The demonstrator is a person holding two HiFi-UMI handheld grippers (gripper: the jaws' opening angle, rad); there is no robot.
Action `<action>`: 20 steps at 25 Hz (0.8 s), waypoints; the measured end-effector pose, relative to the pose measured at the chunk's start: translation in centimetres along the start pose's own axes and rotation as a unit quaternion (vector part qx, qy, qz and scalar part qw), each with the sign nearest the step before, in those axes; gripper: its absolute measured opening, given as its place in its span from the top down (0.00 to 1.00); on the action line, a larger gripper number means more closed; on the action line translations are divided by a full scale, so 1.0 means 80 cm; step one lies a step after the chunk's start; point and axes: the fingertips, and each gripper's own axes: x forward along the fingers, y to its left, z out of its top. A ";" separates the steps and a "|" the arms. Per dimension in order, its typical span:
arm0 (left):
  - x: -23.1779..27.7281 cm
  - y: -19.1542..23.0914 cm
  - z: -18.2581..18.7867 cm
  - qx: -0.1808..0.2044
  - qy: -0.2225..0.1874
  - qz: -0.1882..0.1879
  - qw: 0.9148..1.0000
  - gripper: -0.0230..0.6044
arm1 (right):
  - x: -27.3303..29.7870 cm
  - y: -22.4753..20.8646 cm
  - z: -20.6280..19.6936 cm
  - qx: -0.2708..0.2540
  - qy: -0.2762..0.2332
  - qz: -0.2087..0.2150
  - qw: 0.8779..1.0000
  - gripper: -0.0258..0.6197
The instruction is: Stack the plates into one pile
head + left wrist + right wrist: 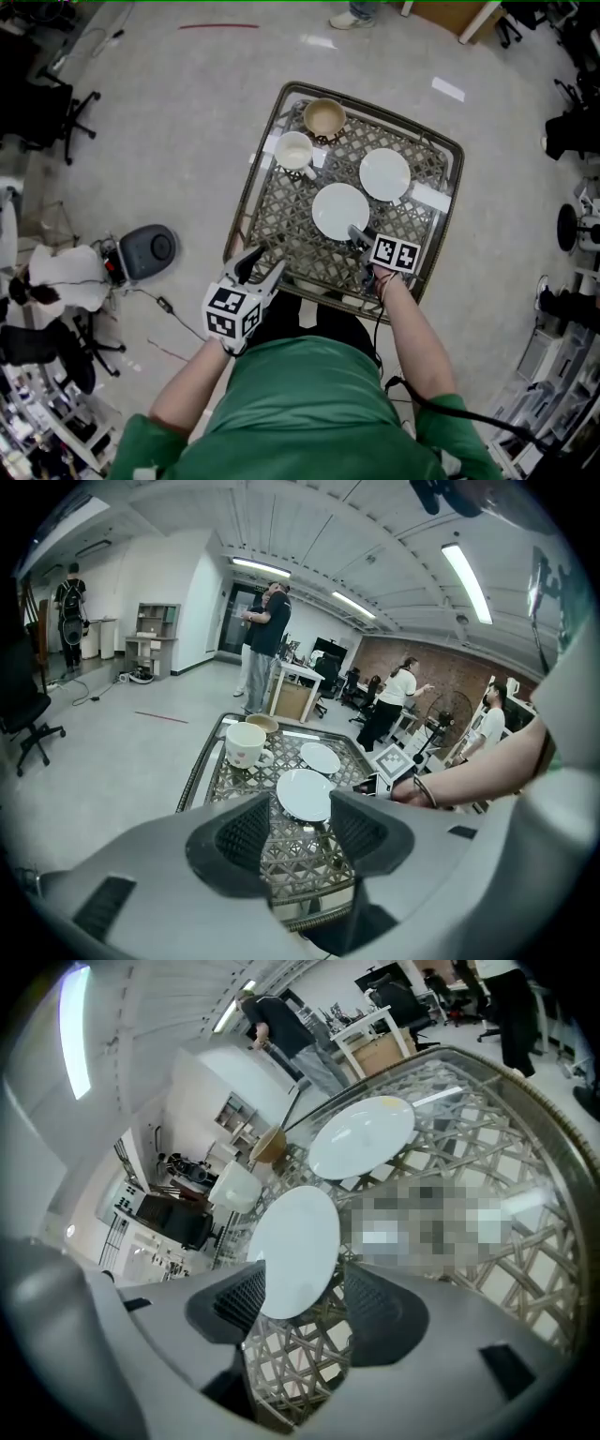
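Right gripper view is showing the released right hand-held gripper (302,1305) straddling the rim of the nearer plate (295,1237), with clenching probably due next.

Two white plates: near plate (340,210), far plate (385,174); one white mug (294,151); one tan bowl (324,118); one lattice table (281,225)

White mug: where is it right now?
Head view: the white mug stands on the far left part of the table, right beside the brown bowl at the far edge, and to the far left of the nearer plate.
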 end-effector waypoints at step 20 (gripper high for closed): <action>0.022 -0.012 0.035 0.018 -0.006 -0.002 1.000 0.62 | -0.103 -0.118 0.104 0.281 -0.203 0.041 0.937 0.56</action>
